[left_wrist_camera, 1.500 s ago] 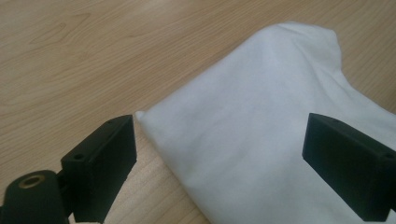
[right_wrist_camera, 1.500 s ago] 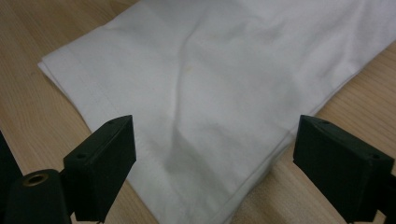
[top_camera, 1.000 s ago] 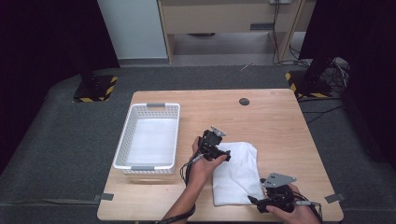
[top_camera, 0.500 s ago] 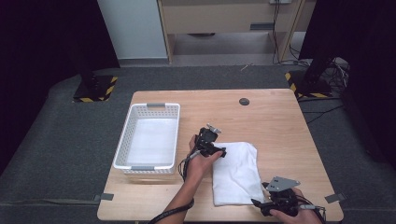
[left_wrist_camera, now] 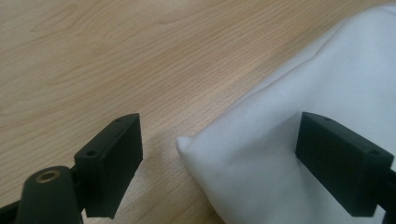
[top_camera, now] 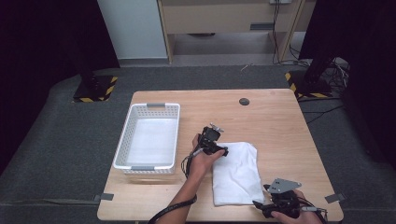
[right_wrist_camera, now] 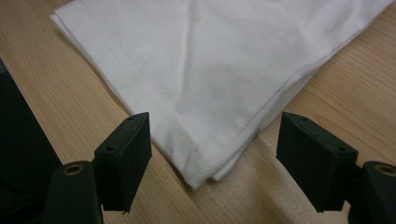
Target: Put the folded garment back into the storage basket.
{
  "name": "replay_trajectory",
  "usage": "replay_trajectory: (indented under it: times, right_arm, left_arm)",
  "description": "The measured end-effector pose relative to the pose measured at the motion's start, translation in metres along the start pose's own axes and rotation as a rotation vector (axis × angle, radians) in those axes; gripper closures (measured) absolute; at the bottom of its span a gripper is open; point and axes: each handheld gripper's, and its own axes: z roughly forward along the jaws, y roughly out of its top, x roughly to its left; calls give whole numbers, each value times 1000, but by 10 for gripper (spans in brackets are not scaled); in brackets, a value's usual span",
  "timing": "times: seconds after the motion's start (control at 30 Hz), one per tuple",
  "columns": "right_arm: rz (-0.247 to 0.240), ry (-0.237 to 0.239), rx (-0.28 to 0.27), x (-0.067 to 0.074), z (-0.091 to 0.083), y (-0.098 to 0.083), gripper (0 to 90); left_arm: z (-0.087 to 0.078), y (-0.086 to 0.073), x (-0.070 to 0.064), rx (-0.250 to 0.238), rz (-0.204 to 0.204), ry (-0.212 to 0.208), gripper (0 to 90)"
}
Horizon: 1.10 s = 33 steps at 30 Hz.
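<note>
At a wooden table (top_camera: 280, 126), we see a folded white cloth (top_camera: 237, 172) lying flat on the near right part of the top, to the right of a white plastic basket (top_camera: 148, 137) that sits near the left edge.

The left gripper (top_camera: 222, 150) rests at the cloth's far left corner, held by the left hand (top_camera: 201, 156). From the left gripper view we look down on that corner (left_wrist_camera: 187, 142): it lies between the two black jaws, one jaw over bare wood, the other over the cloth. The jaws stand wide apart and neither presses on the fabric, so we find nothing held there.

The right gripper (top_camera: 258, 204) sits at the table's near edge, right at the cloth's near right corner, with its grey three-cornered plate (top_camera: 283, 185) on top. Its jaws have just been closing a little, yet in the right gripper view they are still well apart, with the layered, hemmed corner of the cloth (right_wrist_camera: 205, 179) lying between them and untouched by either pad.

A small dark round disc (top_camera: 243, 101) sits near the table's far edge, well apart from the cloth. Grey carpet (top_camera: 56, 154) surrounds the table.
</note>
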Motion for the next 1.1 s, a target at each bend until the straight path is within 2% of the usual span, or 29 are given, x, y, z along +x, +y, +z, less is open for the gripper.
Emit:
replay_trajectory:
  times: [0.13, 0.3, 0.63, 0.83, 1.0, 1.1]
  right_arm:
    - [1, 0, -4, -1, -2, 0, 265]
    - [7, 0, 3, -2, -4, -5, 267]
    - [14, 4, 5, -2, -6, -13, 265]
    - [8, 7, 13, -2, -4, -12, 265]
    - [-4, 13, 26, 0, 3, -10, 266]
    - [-14, 17, 28, 2, 6, -8, 266]
  left_arm:
    - [5, 0, -1, 19, 18, 0, 146]
    - [9, 0, -1, 45, 19, -5, 147]
    - [11, 0, 0, 50, 12, -26, 148]
    - [9, 1, -1, 47, 26, -37, 200]
    - [8, 0, -4, 31, 39, -51, 296]
    - [7, -1, -4, 29, 46, -59, 315]
